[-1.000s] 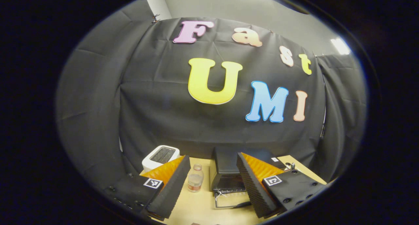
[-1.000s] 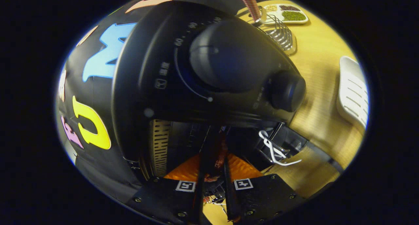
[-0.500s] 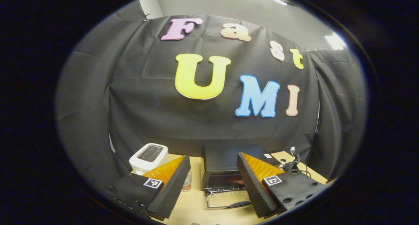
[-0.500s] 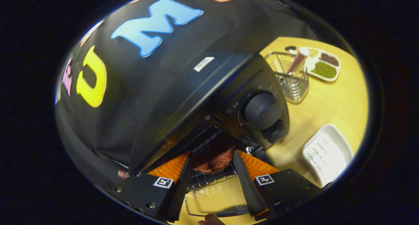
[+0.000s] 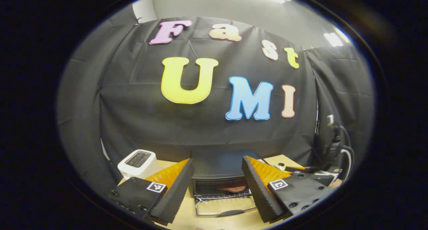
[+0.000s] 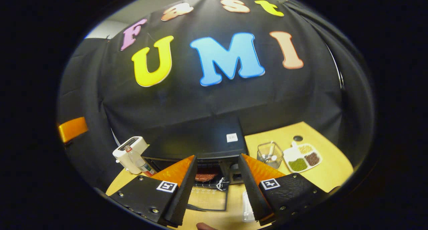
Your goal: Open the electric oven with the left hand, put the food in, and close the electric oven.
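Observation:
The black electric oven (image 5: 217,161) stands at the back of the wooden table with its glass door (image 5: 222,208) folded down flat. A reddish-brown piece of food (image 5: 233,187) lies on the rack inside. My left gripper (image 5: 217,193) is open and empty, hanging back from the door. In the right gripper view the oven (image 6: 200,143) is straight ahead, its door (image 6: 209,198) down and the food (image 6: 205,176) inside. My right gripper (image 6: 215,186) is open and empty, well clear of the opening.
A white toaster (image 6: 128,151) and a small bottle (image 6: 137,160) stand left of the oven. Right of it are a clear holder (image 6: 270,153) and a compartment tray (image 6: 302,159). A white dish (image 6: 247,206) lies in front. A black device with cables (image 5: 331,144) is at the right.
My right gripper opened, left the food on the oven rack and pulled far back from the oven. The left gripper view drifted slightly, with the oven now more centred.

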`<state>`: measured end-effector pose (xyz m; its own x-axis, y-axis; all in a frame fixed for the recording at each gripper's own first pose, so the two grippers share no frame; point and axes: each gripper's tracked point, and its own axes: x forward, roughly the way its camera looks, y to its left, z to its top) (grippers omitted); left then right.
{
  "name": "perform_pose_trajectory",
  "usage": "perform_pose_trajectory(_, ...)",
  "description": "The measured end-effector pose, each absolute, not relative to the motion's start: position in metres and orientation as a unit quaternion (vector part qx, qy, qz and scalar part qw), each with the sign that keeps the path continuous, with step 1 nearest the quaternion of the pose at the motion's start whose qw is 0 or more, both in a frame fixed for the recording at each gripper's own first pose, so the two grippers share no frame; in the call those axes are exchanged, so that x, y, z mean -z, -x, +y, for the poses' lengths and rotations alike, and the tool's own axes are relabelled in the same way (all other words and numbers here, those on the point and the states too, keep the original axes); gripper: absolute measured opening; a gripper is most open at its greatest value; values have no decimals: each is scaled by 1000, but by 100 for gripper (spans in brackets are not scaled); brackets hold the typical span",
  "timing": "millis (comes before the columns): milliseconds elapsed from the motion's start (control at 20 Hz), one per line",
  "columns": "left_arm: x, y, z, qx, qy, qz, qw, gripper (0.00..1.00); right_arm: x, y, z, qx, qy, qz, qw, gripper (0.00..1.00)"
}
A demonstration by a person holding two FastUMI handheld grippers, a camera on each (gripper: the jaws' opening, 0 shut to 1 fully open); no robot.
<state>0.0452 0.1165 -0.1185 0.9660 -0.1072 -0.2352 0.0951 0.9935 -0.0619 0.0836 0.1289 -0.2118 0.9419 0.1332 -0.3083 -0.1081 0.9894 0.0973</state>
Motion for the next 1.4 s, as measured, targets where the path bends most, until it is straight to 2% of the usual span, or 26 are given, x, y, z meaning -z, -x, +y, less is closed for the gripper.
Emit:
perform_pose_trajectory(300,84,-35,79,45,7,69,997,100,116,-59,88,-36,-59,72,995,76)
perform_pose_trajectory(350,82,-33,74,44,4,65,997,89,108,-55,79,-29,-57,61,996,76)
perform_pose_trajectory(400,80,-30,66,44,2,61,997,100,99,-51,71,-22,-54,53,997,75)
perform_pose_trajectory(500,76,-26,54,45,3,55,997,100,84,-42,60,-14,-41,36,998,75)
perform_pose_trajectory(600,71,-23,47,40,2,48,998,89,72,-36,52,-14,-25,21,999,75)
perform_pose_trajectory(700,72,-23,40,40,2,49,998,96,65,-29,49,-17,-17,15,1000,76)
perform_pose_trajectory(750,77,-23,37,40,3,55,998,100,65,-28,47,-14,-17,14,1000,76)
perform_pose_trajectory(850,88,-22,32,40,9,73,997,100,66,-28,42,-13,-24,18,999,79)
perform_pose_trajectory(950,105,-21,25,49,22,100,994,100,70,-28,35,-5,-32,28,999,92)
perform_pose_trajectory(1000,115,-20,25,49,25,114,992,96,71,-27,34,-4,-37,30,999,95)
perform_pose_trajectory(1150,155,-18,27,43,24,161,986,100,74,-27,25,4,-46,39,998,95)
perform_pose_trajectory(1400,232,-6,29,32,31,263,964,100,79,-23,10,14,-47,48,998,95)
